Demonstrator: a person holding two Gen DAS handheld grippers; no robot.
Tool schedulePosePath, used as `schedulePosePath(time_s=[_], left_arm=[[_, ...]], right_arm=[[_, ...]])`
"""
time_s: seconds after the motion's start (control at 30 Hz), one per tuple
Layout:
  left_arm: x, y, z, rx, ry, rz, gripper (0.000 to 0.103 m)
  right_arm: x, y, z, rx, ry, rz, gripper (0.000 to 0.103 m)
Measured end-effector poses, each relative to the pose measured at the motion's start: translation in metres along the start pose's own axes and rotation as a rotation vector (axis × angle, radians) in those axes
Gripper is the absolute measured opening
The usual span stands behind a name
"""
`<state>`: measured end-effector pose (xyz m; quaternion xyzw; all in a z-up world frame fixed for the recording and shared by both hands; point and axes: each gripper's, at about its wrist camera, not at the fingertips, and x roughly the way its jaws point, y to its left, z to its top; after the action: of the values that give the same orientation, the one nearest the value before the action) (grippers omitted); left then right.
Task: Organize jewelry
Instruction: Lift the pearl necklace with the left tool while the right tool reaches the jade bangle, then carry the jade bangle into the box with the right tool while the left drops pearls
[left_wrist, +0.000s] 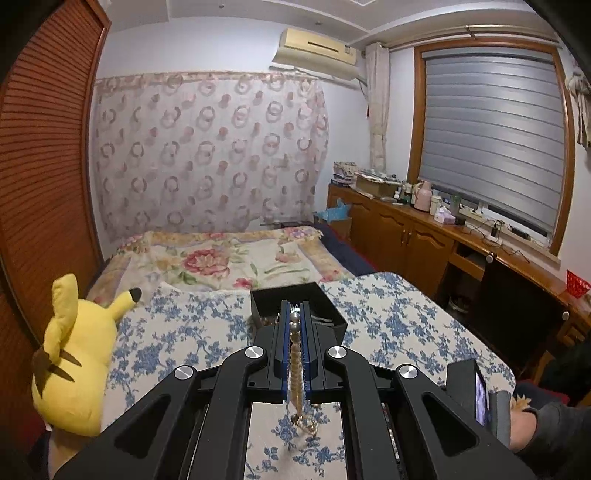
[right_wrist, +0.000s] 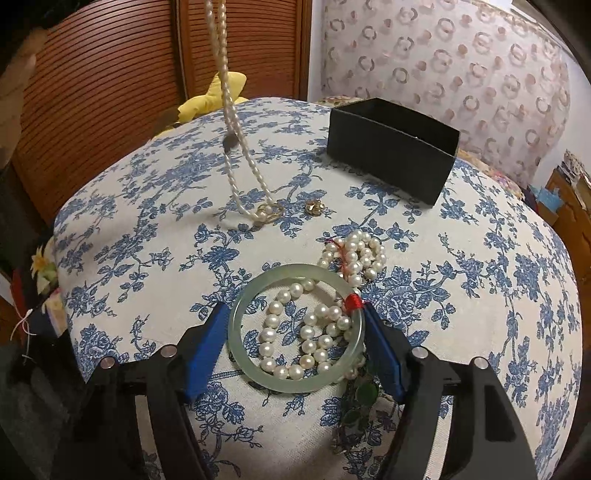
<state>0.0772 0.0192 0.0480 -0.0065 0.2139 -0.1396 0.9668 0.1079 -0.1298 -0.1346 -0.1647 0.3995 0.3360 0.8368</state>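
My left gripper (left_wrist: 294, 314) is shut on a small-pearl necklace (left_wrist: 295, 362) and holds it raised; its gold clasp end (right_wrist: 269, 213) still touches the blue floral cloth. The necklace hangs down in the right wrist view (right_wrist: 231, 110). A black open box (right_wrist: 391, 147) stands beyond; in the left wrist view it (left_wrist: 266, 299) lies just past the fingertips. My right gripper (right_wrist: 295, 332) is open, its blue fingers on either side of a pale green jade bangle (right_wrist: 236, 332) that lies over a large-pearl strand (right_wrist: 314, 332).
A gold earring (right_wrist: 314, 206) lies near the clasp. A pearl bracelet with red thread (right_wrist: 354, 254) and a dark green bead piece (right_wrist: 360, 402) lie by the bangle. A yellow plush toy (left_wrist: 74, 354) sits at the table's left edge.
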Motion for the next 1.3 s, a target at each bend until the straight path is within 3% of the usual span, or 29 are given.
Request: schedulePosePath(time_s=[0.33,0.73,1.0,1.3], left_arm=[[-0.004,-0.006,0.023,0.022,-0.033,0.001,0.004],[0.018,-0.015,0.055,0.049,-0.052,-0.007,0.004],[0.054,-0.024,0.082,0.089,-0.06,-0.016,0.004],[0.11,-0.009,0.1,0.064,-0.02,-0.011,0.004]], right_arm=[[-0.019,-0.004,0.005,0.001,-0.057,0.006,0.074],[-0.058,-0.041,0.051,0.011,-0.171,-0.021,0.074],[-0.065,-0.076,0.089,0.012,-0.234,-0.045,0.074],[-0.047,-0.111,0.118,0.028,-0.241,-0.045,0.074]])
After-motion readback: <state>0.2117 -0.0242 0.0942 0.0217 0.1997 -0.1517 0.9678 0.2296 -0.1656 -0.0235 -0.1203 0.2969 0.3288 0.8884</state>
